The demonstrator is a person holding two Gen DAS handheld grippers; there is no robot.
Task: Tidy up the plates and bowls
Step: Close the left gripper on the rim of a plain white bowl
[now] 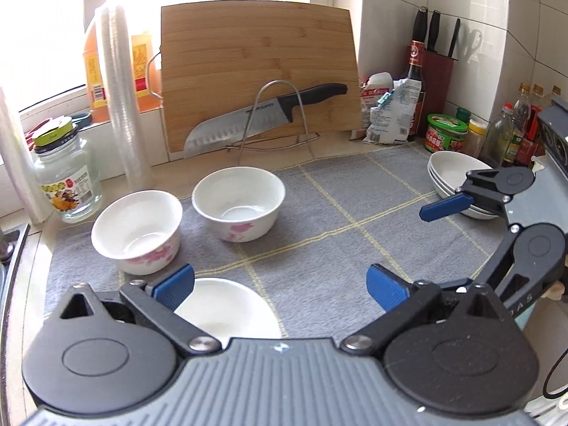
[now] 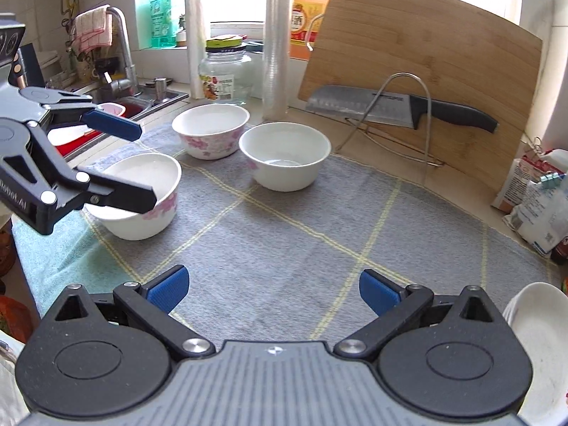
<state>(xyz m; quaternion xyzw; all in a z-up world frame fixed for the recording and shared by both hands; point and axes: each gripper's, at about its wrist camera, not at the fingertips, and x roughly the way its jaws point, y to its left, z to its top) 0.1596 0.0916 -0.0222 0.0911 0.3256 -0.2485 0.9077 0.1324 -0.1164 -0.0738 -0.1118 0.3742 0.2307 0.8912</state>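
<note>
Three white bowls with pink flowers stand on a grey checked mat. One bowl is at the left and a second is behind it toward the middle. The third bowl lies just under my left gripper, which is open, its left pad above the bowl's rim. In the right wrist view the left gripper hovers over this bowl. My right gripper is open over bare mat and holds nothing. A stack of white shallow plates sits at the mat's right edge, next to the right gripper.
A bamboo cutting board leans on the back wall, with a large knife on a wire rack. A glass jar and stacked plastic cups stand at the left. Sauce bottles and bags crowd the right. A sink lies left.
</note>
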